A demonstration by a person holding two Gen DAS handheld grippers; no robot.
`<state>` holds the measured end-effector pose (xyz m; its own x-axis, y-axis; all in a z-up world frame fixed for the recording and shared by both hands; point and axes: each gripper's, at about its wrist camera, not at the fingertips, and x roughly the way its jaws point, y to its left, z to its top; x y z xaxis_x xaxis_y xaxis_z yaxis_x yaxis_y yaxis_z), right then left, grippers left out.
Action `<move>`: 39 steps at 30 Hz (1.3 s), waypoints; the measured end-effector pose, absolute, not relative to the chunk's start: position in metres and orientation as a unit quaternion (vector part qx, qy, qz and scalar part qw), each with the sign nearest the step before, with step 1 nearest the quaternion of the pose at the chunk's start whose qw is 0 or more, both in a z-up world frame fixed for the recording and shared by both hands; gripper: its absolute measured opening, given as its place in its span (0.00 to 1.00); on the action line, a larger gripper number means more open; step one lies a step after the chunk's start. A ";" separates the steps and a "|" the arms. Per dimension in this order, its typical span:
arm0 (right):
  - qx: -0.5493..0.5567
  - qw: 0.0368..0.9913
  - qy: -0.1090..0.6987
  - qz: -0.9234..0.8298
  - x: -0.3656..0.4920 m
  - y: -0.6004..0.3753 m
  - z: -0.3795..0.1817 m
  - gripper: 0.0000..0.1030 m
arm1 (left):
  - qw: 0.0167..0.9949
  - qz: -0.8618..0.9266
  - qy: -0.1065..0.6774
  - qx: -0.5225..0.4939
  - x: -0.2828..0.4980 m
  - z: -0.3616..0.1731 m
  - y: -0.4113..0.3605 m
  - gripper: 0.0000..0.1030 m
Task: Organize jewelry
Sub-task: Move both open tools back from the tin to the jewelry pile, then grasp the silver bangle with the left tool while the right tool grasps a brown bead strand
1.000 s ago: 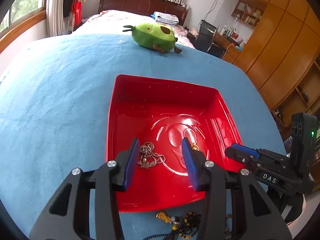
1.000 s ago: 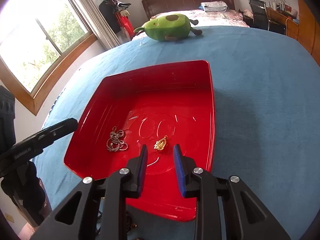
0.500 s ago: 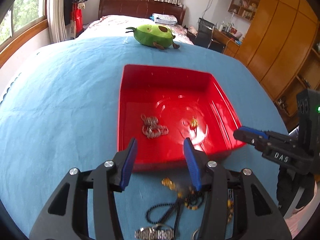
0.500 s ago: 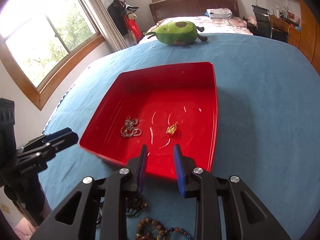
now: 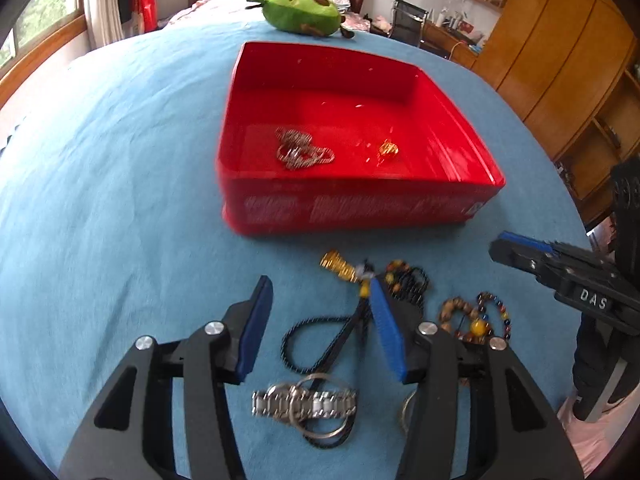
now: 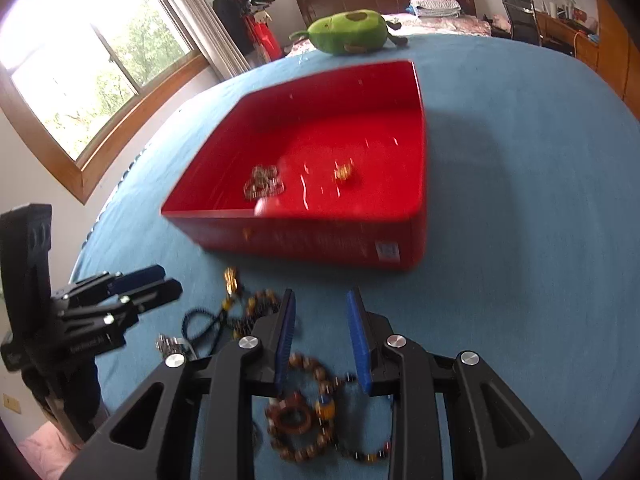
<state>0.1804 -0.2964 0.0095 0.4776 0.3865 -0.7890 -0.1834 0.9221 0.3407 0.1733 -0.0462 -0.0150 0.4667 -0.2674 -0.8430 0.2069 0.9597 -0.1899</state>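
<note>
A red tray point(image 5: 360, 208) point(image 6: 304, 240) sits on the blue cloth. Inside it lie a silver chain point(image 5: 304, 154) point(image 6: 262, 184) and a small gold pendant point(image 5: 389, 148) point(image 6: 344, 172). In front of the tray lies a heap of jewelry: a black cord necklace point(image 5: 320, 336) with a gold tassel point(image 5: 338, 264), a silver watch point(image 5: 304, 402) and bead bracelets point(image 5: 472, 316) point(image 6: 300, 420). My left gripper point(image 5: 320, 282) hovers over the cord necklace with its jaws opening and nothing pressed between them. Over the bead bracelets my right gripper point(image 6: 321, 296) stands open and empty.
A green avocado plush point(image 5: 304, 14) point(image 6: 352, 32) lies at the far edge of the blue cloth point(image 5: 120, 160). Behind it is a bed. Wooden cupboards stand to the right and a window to the left.
Both grippers pulled back from above the tray and sank toward the near side. The jewelry heap in front of the tray came into view. The left jaws widened.
</note>
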 end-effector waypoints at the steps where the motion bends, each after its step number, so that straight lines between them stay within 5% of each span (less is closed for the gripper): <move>1: 0.103 0.852 0.486 0.165 0.174 -0.298 0.006 0.27 | 0.856 -0.136 0.498 -0.035 0.169 -0.017 -0.041 0.52; 20: 0.118 0.842 0.498 0.169 0.108 -0.306 -0.018 0.28 | 0.828 -0.131 0.534 -0.109 0.106 -0.049 -0.007 0.46; 39: 0.104 0.841 0.505 0.165 0.101 -0.301 -0.024 0.28 | 0.815 -0.182 0.545 -0.072 0.084 -0.055 -0.072 0.40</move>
<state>0.1008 -0.3006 -0.0244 0.4350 0.3836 -0.8146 -0.1727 0.9235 0.3426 0.0836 -0.0724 -0.0548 0.3400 -0.3757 -0.8621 0.2184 0.9232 -0.3161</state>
